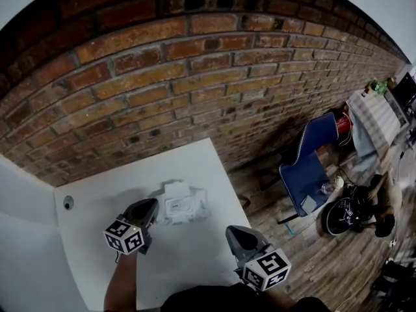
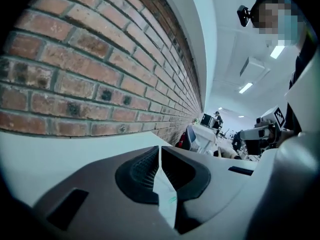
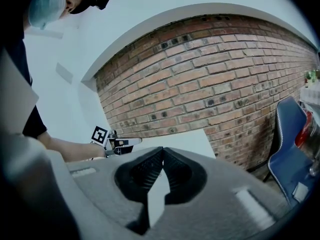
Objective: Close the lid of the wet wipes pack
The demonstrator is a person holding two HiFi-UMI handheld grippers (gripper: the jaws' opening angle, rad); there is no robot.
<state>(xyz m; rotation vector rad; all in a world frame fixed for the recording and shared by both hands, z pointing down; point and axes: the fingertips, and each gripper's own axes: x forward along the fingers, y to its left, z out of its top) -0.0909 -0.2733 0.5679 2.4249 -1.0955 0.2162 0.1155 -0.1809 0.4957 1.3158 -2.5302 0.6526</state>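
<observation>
The white wet wipes pack [image 1: 180,206] lies on the white table [image 1: 188,255], and its lid [image 1: 174,189] stands flipped up at the far side. My left gripper [image 1: 153,205] is at the pack's left edge with its tips together; I cannot tell whether they touch it. In the left gripper view the jaws [image 2: 159,148] meet at the tips, and a white surface with green print [image 2: 167,196] shows through the slit below them. My right gripper [image 1: 231,230] hangs shut over the table's right part, away from the pack. Its tips [image 3: 162,150] meet with nothing between them.
A brick wall [image 1: 195,64] runs behind the table. A small dark round fitting [image 1: 68,203] sits at the table's left. The table's right edge drops to a wooden floor, where a blue chair [image 1: 311,168] and a black bag [image 1: 344,214] stand.
</observation>
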